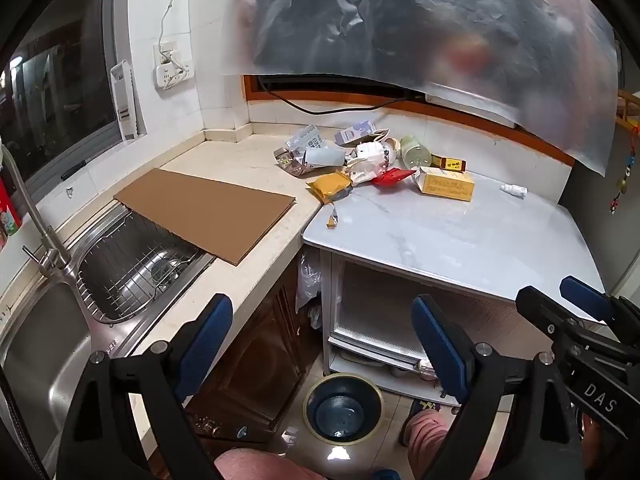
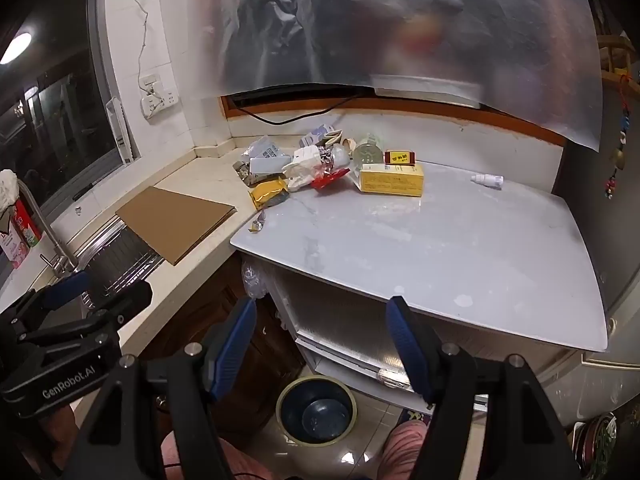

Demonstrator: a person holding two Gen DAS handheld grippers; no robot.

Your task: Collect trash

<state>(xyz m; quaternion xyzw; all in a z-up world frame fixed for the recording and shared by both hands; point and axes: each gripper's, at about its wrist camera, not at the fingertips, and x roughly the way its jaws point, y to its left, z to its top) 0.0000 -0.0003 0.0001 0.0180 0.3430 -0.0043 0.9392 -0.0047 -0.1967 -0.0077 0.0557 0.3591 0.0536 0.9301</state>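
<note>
Both grippers hover near the camera, low over the floor in front of the counter: the left gripper and the right gripper each have jaws spread wide and hold nothing. The trash lies in a heap at the far side, where the beige counter meets the white table, with a yellow box at its right. A bin stands on the floor below, and cardboard partly covers the sink at left.
</note>
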